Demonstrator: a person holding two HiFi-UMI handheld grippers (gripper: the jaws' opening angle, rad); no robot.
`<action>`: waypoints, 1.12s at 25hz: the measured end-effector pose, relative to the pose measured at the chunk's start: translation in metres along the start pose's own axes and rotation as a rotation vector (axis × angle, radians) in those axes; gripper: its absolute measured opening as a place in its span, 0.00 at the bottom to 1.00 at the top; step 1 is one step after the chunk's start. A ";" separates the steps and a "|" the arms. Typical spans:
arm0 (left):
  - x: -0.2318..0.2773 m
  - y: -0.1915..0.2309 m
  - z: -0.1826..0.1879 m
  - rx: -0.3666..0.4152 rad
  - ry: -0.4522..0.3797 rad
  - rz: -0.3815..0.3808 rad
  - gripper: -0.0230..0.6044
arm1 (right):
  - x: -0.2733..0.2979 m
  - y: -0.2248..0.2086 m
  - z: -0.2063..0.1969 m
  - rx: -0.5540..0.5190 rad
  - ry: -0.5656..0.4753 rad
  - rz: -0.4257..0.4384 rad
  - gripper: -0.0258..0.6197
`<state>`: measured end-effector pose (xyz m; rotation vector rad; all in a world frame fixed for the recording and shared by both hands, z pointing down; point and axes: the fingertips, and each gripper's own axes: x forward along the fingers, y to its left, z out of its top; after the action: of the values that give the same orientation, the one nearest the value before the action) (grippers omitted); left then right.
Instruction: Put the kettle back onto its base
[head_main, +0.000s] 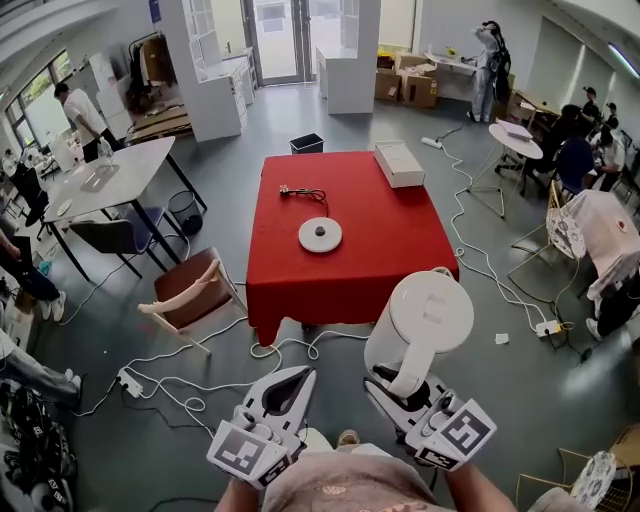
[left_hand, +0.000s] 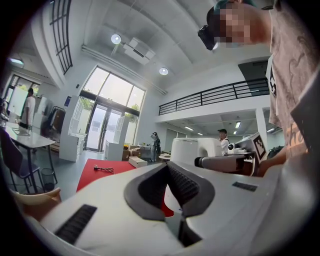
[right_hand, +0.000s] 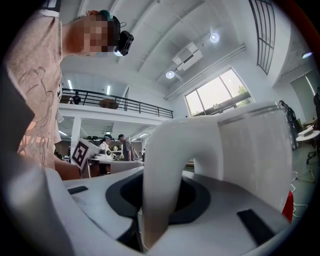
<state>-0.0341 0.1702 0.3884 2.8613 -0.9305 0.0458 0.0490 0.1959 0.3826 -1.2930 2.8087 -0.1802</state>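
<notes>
The white kettle (head_main: 425, 315) hangs in the air in front of the red table (head_main: 390, 260), off its near right corner. My right gripper (head_main: 397, 386) is shut on the kettle's handle (right_hand: 165, 190), which fills the gap between its jaws; the kettle body (right_hand: 250, 150) rises just beyond. The round white base (head_main: 320, 234) lies on the middle of the table, with its cord and plug (head_main: 300, 192) behind it. My left gripper (head_main: 290, 385) is held low beside the right one, shut and empty, its jaws (left_hand: 169, 167) meeting. The kettle (left_hand: 187, 150) shows to its right.
A flat white box (head_main: 398, 163) lies at the table's far right corner. A wooden chair (head_main: 190, 290) stands left of the table. White cables (head_main: 200, 380) trail over the floor around it. A black bin (head_main: 307, 143) stands behind the table. People sit and stand at both sides.
</notes>
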 end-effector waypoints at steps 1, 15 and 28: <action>0.002 0.002 0.001 0.005 -0.016 0.010 0.04 | 0.001 -0.004 -0.001 0.001 0.004 0.003 0.19; 0.044 0.056 0.010 0.021 -0.045 0.027 0.04 | 0.046 -0.045 0.007 -0.007 -0.010 0.023 0.19; 0.105 0.133 0.019 -0.004 0.023 0.001 0.04 | 0.121 -0.104 0.018 -0.001 -0.021 0.019 0.19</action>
<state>-0.0273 -0.0004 0.3927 2.8505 -0.9270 0.0767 0.0505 0.0348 0.3789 -1.2605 2.8033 -0.1638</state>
